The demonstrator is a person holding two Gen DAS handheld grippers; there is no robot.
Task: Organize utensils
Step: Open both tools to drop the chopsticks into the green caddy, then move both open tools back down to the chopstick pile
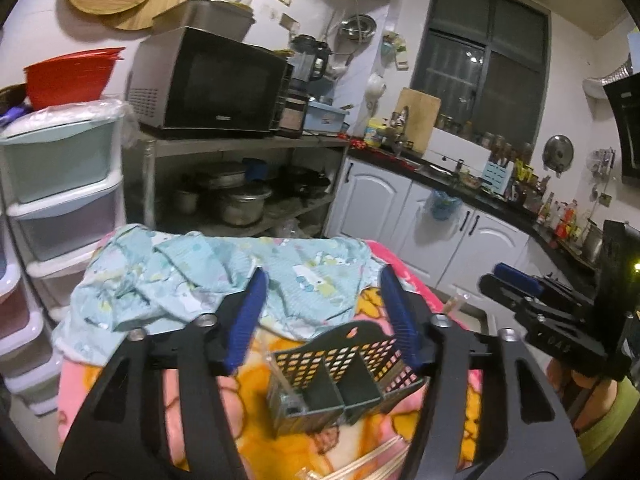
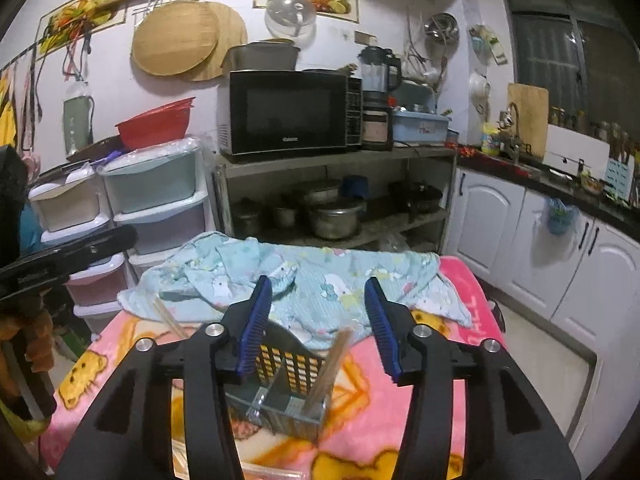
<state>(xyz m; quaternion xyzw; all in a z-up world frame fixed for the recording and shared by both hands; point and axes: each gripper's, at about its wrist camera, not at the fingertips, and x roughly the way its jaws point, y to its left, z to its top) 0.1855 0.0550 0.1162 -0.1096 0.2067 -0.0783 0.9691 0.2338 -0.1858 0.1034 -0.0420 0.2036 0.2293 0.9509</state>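
Observation:
A dark green perforated utensil caddy [image 1: 344, 380] with compartments stands on the pink cartoon blanket [image 1: 436, 432]. It also shows in the right wrist view [image 2: 288, 392], with wooden chopsticks [image 2: 332, 364] standing blurred in its right compartment. More chopsticks [image 1: 372, 464] lie on the blanket near the bottom edge, and one pair [image 2: 168, 316] lies at the left. My left gripper [image 1: 324, 312] is open and empty above the caddy. My right gripper [image 2: 318, 316] is open and empty above it too, and also shows at the right of the left wrist view [image 1: 516, 284].
A crumpled light blue cloth [image 1: 224, 280] covers the table's far half. Behind stand plastic drawers [image 1: 60, 184], a metal shelf with a microwave [image 1: 208, 84] and pots, and white cabinets [image 1: 420, 216] at the right.

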